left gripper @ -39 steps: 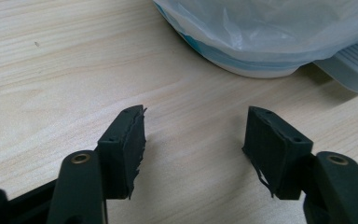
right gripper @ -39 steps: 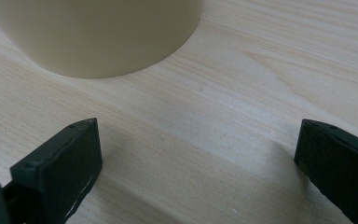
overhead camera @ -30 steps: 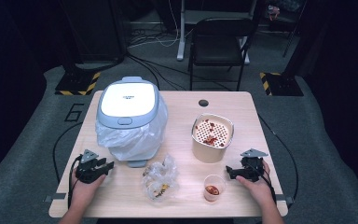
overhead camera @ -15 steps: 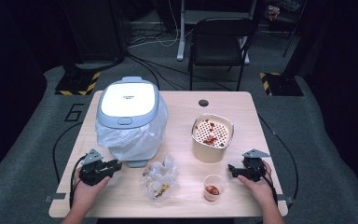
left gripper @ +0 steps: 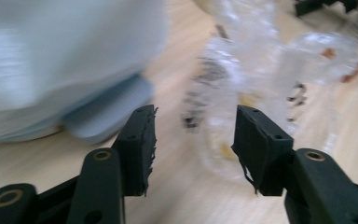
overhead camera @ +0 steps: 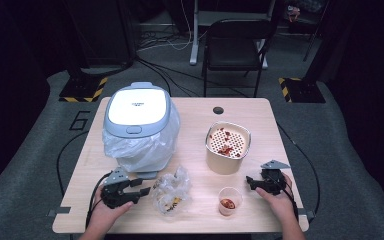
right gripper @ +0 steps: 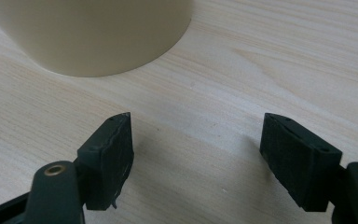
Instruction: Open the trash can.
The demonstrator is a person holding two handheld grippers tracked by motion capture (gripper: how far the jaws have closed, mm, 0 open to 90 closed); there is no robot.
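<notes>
Nearest me, my left gripper (overhead camera: 139,189) sits at the front left of the pale wood-grain table (overhead camera: 260,115). Its black, ridged jaws have just been opening and now stand wide with nothing between them. They point at the crumpled clear plastic bag (overhead camera: 171,191) lying just beyond the tips, a glossy, wrinkled heap with dark and yellowish bits inside (the left gripper view is blurred, so I cannot say what they are).

My right gripper (overhead camera: 250,181) rests at the front right. Its jaws have just been closing a little, yet a broad gap remains over bare wood, and they hold nothing. Between my two tools, nearer the right one, stands a small clear plastic cup (overhead camera: 229,200) with reddish scraps at the bottom.

Farther on, beyond the right gripper, is a cream container (overhead camera: 227,147), smooth and matt on its wall, with rounded corners and a perforated insert carrying red pieces. Left of it, beyond the bag, sits the white-and-grey bin (overhead camera: 137,111) with a rounded lid, lined with a filmy translucent bag (overhead camera: 145,147) bunched around its sides. Behind the table stands a dark chair (overhead camera: 237,50).
</notes>
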